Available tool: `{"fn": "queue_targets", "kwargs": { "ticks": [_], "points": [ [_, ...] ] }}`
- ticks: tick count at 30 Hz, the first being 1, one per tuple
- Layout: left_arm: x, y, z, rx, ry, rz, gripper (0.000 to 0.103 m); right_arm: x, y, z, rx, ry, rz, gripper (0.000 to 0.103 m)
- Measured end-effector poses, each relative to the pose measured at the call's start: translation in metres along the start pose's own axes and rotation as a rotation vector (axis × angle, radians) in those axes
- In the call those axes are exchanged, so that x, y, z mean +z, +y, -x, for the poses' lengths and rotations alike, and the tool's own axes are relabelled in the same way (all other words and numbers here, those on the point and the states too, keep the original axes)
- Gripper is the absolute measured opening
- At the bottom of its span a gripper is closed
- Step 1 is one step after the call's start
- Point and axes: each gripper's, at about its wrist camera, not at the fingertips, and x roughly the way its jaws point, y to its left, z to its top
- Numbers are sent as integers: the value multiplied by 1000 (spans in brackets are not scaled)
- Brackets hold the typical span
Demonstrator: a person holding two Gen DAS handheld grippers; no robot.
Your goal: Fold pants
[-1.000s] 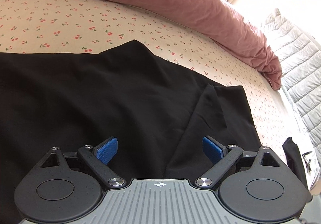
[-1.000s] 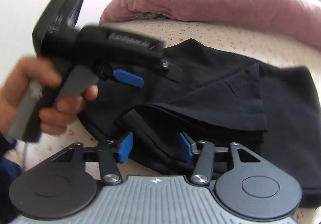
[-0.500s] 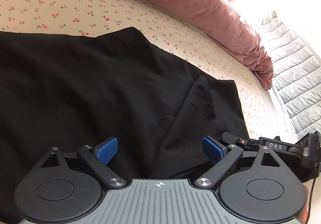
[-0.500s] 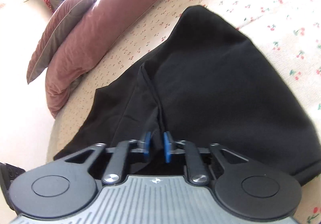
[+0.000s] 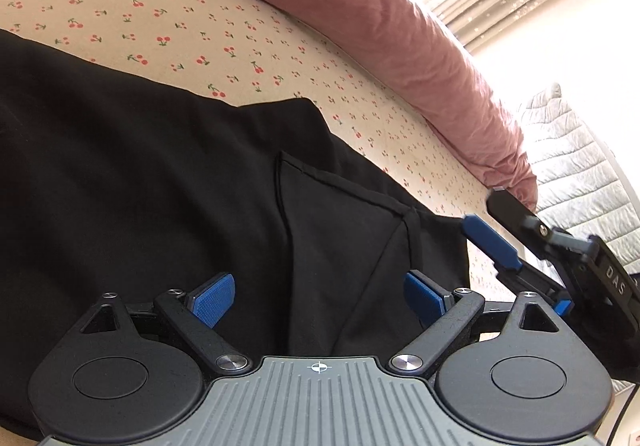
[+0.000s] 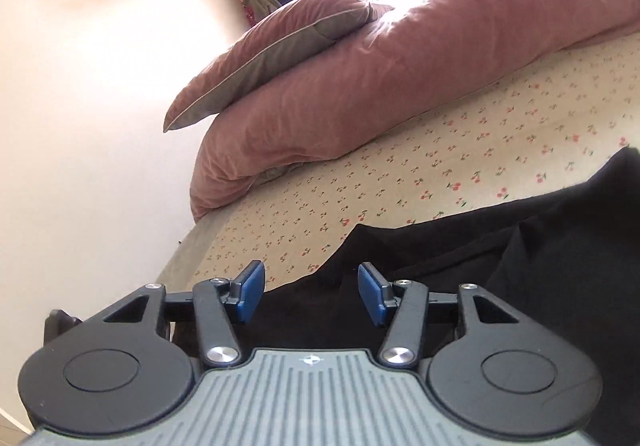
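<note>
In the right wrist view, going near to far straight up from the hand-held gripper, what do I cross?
Right hand-held gripper, jaws opening with nothing pinched → black pants → cherry-print sheet → long pink pillow → smaller pink cushion lying on it.

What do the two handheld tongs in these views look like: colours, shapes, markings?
Both the left tongs and the right tongs have black linkage arms with silver pivot screws, blue ribbed pads, two round black discs and a grey ridged body bearing a small white crosshair mark. From the left view, the right tongs show white letters "DAS".
</note>
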Motion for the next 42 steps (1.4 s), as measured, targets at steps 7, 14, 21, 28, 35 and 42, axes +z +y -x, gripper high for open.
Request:
{"fn": "queue_targets", "kwargs": {
  "ticks": [7,14,21,28,35,42],
  "points": [
    [-2,-6,-1,-3,11,-9,93,-44,26,32,-146,222,450,47],
    [-7,-17,-5,0,33,-49,93,-101,48,24,-112,385,690,47],
    [-10,-11,-14,27,52,-46,93,-49,-67,2,-145,286,-306,47],
    [-15,-13,-20,56,68,-150,88,-29,-51,18,-350,173,-134,41],
    [-13,-10,-20,54,74,-152,87,-38,-52,-9,-474,260,46,24],
    [-7,3,-10,14,65,-93,88,-2,-33,-27,-330,187,23,0]
  ]
}}
